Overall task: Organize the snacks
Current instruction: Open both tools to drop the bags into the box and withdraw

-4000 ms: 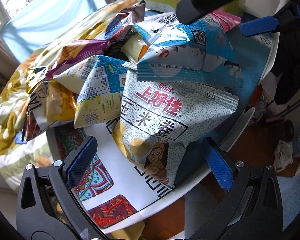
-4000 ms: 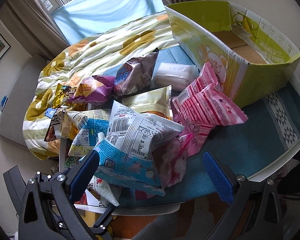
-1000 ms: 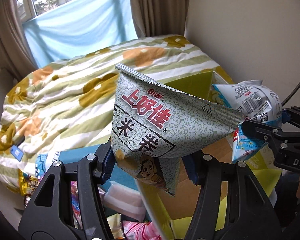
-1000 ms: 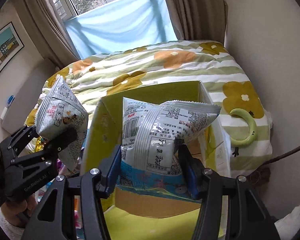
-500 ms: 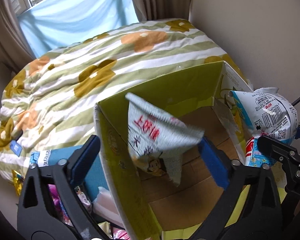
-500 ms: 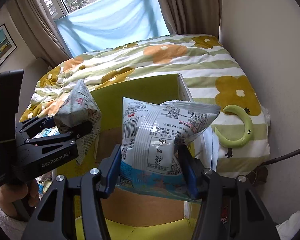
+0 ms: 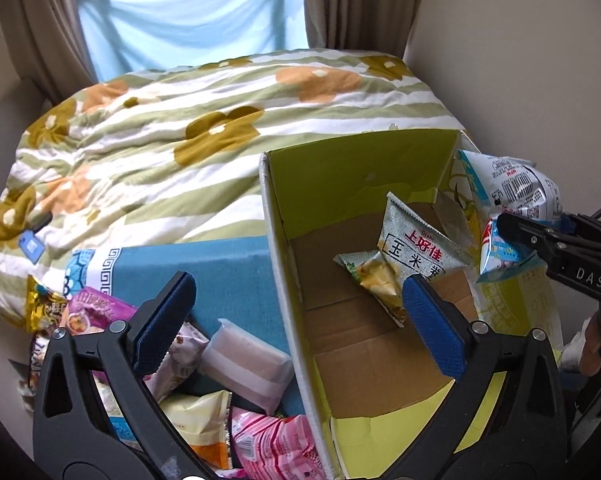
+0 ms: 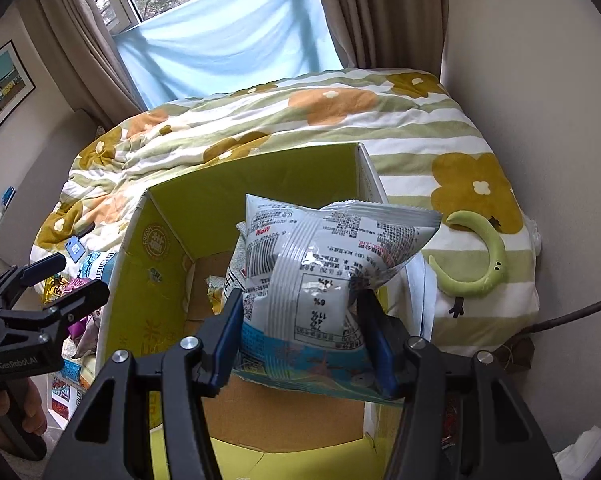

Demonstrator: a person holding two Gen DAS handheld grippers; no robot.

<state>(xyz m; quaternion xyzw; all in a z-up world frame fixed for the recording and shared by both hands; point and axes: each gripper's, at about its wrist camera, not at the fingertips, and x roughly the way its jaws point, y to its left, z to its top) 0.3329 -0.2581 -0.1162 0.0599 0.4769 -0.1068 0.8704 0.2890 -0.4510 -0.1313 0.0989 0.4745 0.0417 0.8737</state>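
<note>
In the left wrist view, the left gripper hangs over the near left corner of the box with its blue fingers spread wide and nothing between them; a grey-green snack bag lies on the brown cardboard floor of the box, toward its far right side; left of the box, more snacks lie on a blue mat, among them a pink bag, a pale wrapped pack and a purple bag; a flowered blanket covers the bed beyond; at the right edge the right gripper pinches a white and blue bag above the box's right wall.

In the right wrist view, the right gripper is clamped narrowly on the white and blue bag, held above the open box; the grey-green bag shows partly behind it inside the box; the left gripper sits at the left, fingers apart; a green crescent toy lies on the blanket to the right.
</note>
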